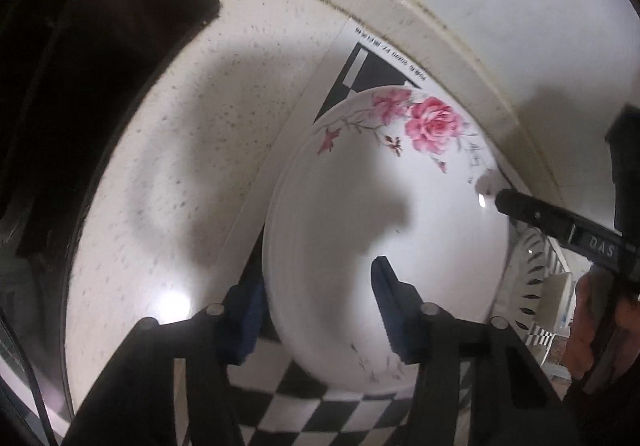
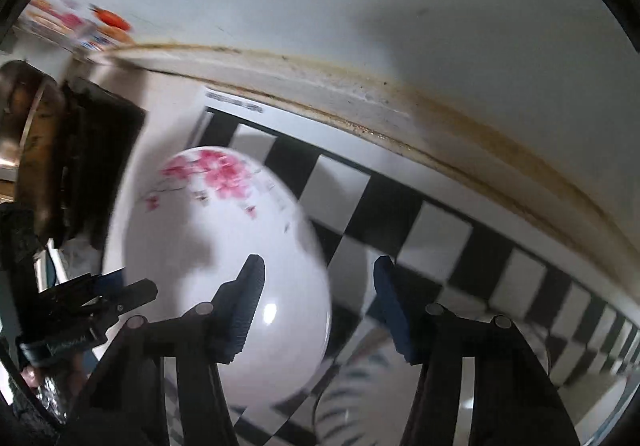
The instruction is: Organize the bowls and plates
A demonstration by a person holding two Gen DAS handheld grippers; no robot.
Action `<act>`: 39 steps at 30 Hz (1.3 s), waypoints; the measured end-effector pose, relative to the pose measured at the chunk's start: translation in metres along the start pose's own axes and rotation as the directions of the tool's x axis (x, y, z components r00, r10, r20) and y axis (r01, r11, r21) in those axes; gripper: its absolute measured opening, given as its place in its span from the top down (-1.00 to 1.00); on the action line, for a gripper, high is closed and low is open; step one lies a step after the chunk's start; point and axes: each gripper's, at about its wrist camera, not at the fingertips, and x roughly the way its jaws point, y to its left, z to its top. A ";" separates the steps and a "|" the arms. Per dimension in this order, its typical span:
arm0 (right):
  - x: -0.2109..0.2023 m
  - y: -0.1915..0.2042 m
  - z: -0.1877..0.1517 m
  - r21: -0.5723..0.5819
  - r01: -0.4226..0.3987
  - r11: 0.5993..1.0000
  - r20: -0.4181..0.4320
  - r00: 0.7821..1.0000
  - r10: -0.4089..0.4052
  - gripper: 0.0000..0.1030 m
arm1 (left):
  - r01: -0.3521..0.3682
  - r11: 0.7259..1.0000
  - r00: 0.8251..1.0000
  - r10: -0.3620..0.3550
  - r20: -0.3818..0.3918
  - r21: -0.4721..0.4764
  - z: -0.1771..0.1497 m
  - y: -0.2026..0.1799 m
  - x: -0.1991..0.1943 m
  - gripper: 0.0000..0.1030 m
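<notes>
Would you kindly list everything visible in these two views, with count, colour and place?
Rose plate: one, white with pink flowers, on the checkered mat.
Checkered mat: one, black and white, on the counter by the wall.
Counter: one, speckled cream.
Slotted white item: one, beside the plate.
Leaf-patterned dish: one, blurred, near edge.
Metal pot: one, far left.
Left gripper: black and blue, jaws straddling the plate rim.
Right gripper: open, empty, over the plate edge.
</notes>
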 end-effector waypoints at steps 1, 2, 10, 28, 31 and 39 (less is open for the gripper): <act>0.006 -0.002 0.003 -0.003 -0.013 1.000 -0.019 1.000 0.013 -0.06 | -0.001 1.000 1.000 0.001 -0.001 0.000 0.000 0.000 0.003 0.13; 0.011 -0.004 0.004 -0.005 -0.030 1.000 -0.038 0.999 0.030 0.04 | -0.004 1.000 1.000 0.004 -0.001 0.004 0.001 0.000 0.004 0.13; 0.005 -0.009 0.010 -0.016 -0.063 0.998 -0.061 0.996 0.062 0.53 | -0.059 0.998 0.998 0.059 0.015 0.012 -0.006 0.002 0.012 0.54; -0.096 -0.036 -0.041 0.067 -0.086 0.994 0.024 0.996 0.084 0.54 | -0.059 0.991 0.998 0.057 0.024 0.116 -0.045 -0.057 -0.034 0.54; -0.112 -0.042 -0.076 0.076 -0.105 0.992 0.055 0.993 0.101 0.54 | -0.073 0.988 0.997 0.068 0.043 0.137 -0.062 -0.073 -0.052 0.54; -0.148 -0.061 -0.195 0.129 -0.130 0.983 0.110 0.987 0.116 0.54 | -0.067 0.976 0.997 0.057 0.054 0.207 -0.125 -0.106 -0.080 0.54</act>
